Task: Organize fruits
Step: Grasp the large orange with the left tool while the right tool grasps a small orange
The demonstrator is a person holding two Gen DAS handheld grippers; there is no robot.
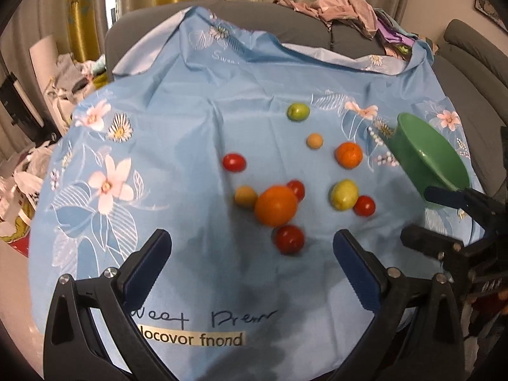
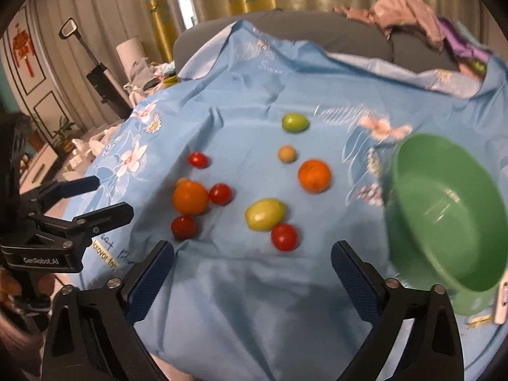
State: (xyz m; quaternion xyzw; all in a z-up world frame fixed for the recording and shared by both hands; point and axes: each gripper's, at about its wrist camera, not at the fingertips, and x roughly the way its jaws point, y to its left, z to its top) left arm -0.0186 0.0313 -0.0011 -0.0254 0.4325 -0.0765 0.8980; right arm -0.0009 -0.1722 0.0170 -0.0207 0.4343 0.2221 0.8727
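Fruits loose on blue floral cloth (image 1: pixel 177 146): big orange (image 1: pixel 275 205) touching a tan fruit (image 1: pixel 245 196) and a cherry tomato (image 1: pixel 296 189), another tomato (image 1: pixel 289 239) just below. Yellow-green fruit (image 2: pixel 264 214) touches a tomato (image 2: pixel 284 236); smaller orange (image 2: pixel 314 175), green fruit (image 2: pixel 295 122) farther back. Green bowl (image 2: pixel 444 209) empty, tilted, at right (blurred). Left claw (image 1: pixel 252 265) wide, holding nothing; right claw (image 2: pixel 252 268) wide too, nothing between it and the fruits. Clothes pile (image 1: pixel 343 8) on grey sofa behind.
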